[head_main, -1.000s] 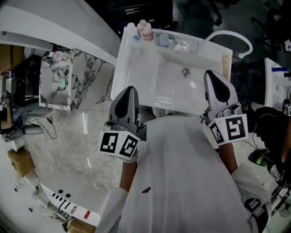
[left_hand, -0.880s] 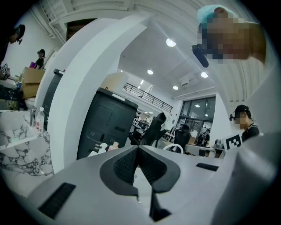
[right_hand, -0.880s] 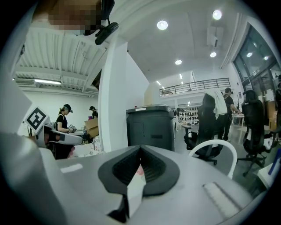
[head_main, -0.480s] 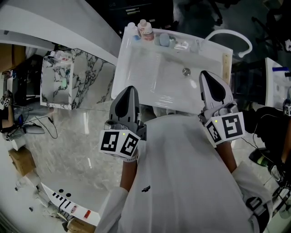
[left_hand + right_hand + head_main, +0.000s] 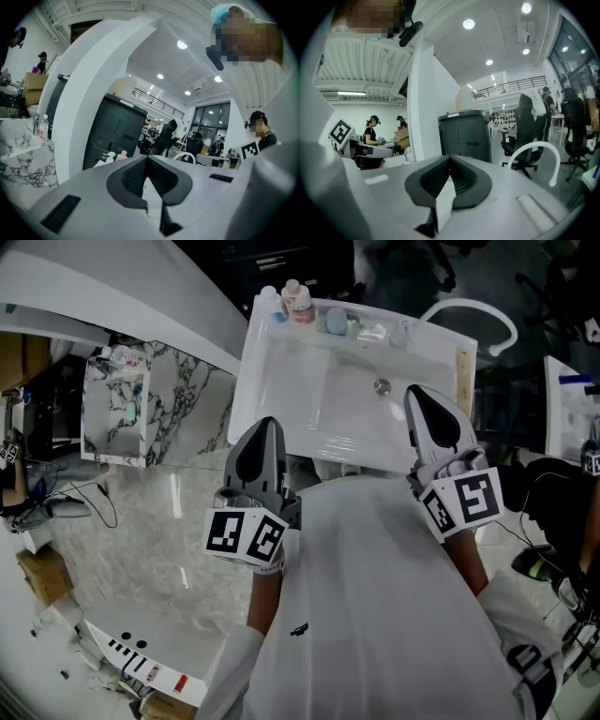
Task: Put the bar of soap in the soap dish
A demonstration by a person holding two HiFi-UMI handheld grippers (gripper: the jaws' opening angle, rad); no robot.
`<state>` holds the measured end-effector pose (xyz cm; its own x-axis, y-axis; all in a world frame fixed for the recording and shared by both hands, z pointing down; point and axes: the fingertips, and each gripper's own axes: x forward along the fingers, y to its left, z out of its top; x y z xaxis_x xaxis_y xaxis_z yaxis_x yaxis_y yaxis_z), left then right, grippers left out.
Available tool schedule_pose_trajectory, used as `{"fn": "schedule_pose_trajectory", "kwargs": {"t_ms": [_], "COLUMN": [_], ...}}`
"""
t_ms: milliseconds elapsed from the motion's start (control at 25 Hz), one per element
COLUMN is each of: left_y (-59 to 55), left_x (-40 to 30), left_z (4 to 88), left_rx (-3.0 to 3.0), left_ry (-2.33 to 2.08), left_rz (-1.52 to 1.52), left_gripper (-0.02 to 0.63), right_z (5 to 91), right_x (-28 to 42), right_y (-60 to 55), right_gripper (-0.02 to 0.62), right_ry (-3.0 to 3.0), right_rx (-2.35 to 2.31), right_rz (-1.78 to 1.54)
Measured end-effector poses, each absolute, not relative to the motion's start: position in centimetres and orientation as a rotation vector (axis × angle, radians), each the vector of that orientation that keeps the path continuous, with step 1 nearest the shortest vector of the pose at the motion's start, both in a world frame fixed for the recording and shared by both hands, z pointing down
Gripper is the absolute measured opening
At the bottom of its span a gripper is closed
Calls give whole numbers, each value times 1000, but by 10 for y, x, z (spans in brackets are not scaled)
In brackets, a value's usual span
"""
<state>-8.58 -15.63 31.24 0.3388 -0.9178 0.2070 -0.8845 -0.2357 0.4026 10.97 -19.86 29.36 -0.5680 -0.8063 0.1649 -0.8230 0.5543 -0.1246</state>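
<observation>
Bar of soap (image 5: 352,324), seemingly small teal lump, lying on back ledge of sink (image 5: 309,404), touching grey-blue rounded piece (image 5: 331,322) on its left. Soap dish (image 5: 374,333), seemingly pale flat item, sitting just right of soap. Both showing too small for detail.

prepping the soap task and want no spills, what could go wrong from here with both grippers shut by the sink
1. The left gripper and right gripper are both shut and empty; reaching in like that may shove things rather than grasp them.
2. The back ledge of the sink is crowded: bottles stand close beside a bluish item, so a reach there might topple them. Which item is the soap is too small to tell.
</observation>
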Motion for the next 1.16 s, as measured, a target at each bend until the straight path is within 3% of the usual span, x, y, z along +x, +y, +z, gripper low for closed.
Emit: {"fn": "schedule_pose_trajectory", "kwargs": {"t_ms": [1160], "left_y": [-159], "left_x": [-82], "left_z": [313], "left_rx": [2155], "left_ry": [-1573], "left_rz": [-103], "left_gripper": [0], "right_z": [297], "right_x": [110], "right_y": [-200], "right_gripper": [11], "right_ry": [-2679], "right_rx": [1383], "right_rz": [291]}}
